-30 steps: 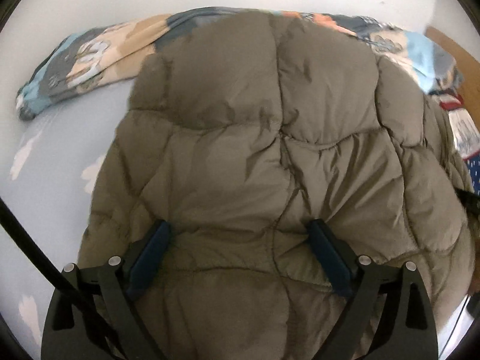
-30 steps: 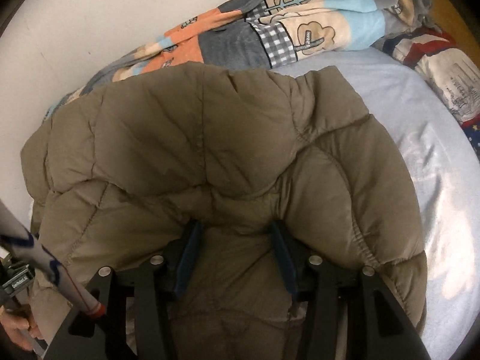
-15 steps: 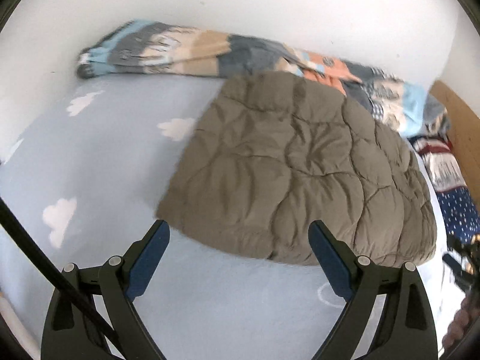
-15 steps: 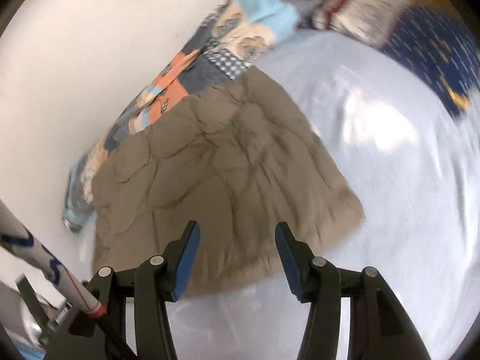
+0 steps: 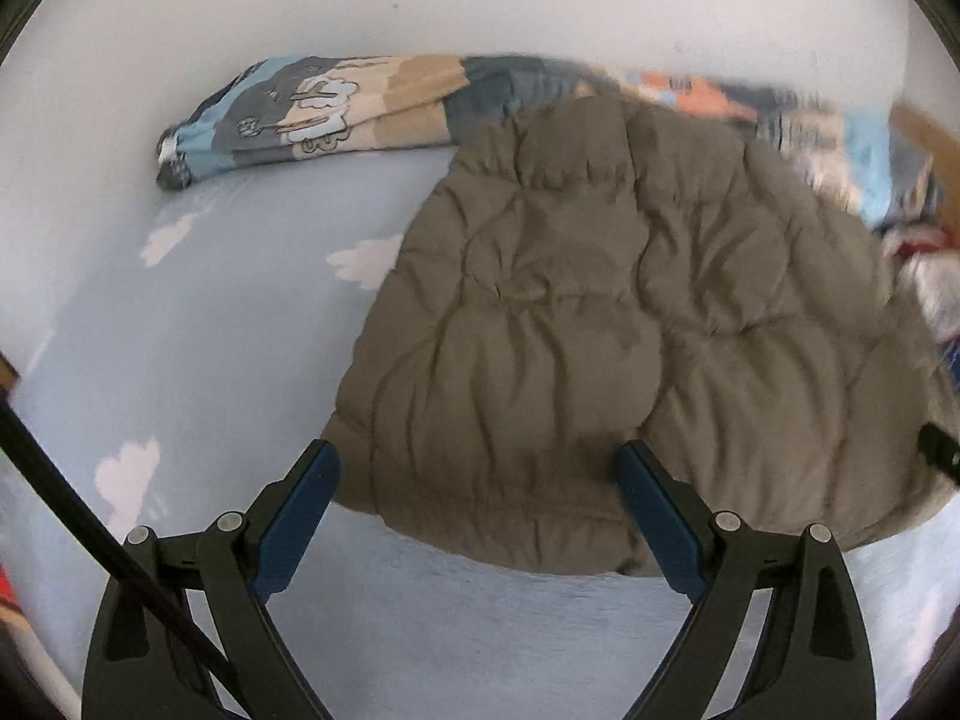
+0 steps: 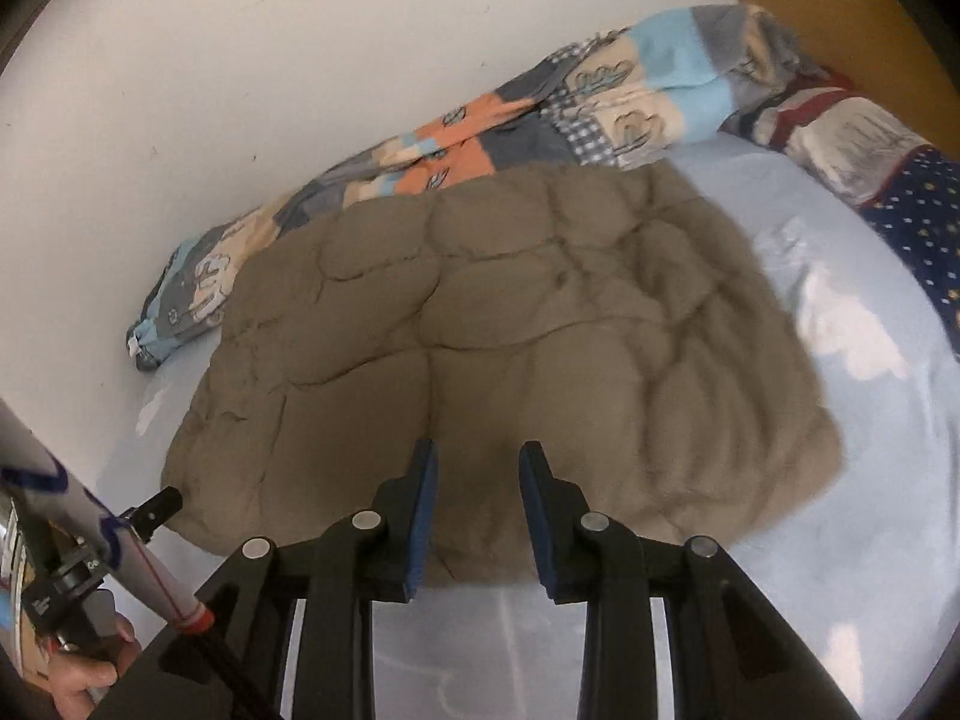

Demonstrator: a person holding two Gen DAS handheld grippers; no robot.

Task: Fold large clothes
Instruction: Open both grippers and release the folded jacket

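Note:
A brown quilted puffer jacket (image 5: pixel 600 324) lies folded into a rough rectangle on the light blue bed sheet (image 5: pixel 198 360). It also shows in the right wrist view (image 6: pixel 480 348). My left gripper (image 5: pixel 477 468) is wide open and empty, hovering over the jacket's near edge. My right gripper (image 6: pixel 477 462) is open with a narrower gap and empty, also above the jacket's near edge. A tip of the left gripper (image 6: pixel 156 507) shows at the jacket's left corner in the right wrist view.
A rolled patchwork blanket (image 5: pixel 312 108) lies along the white wall behind the jacket, also seen in the right wrist view (image 6: pixel 540 114). A patterned pillow (image 6: pixel 870 156) and wooden headboard (image 6: pixel 852 30) are at the right. The sheet has white cloud prints.
Both grippers let go of the jacket and pulled back and up a second ago. Since half a second ago both have moved closer to its near edge again. The jacket lies still.

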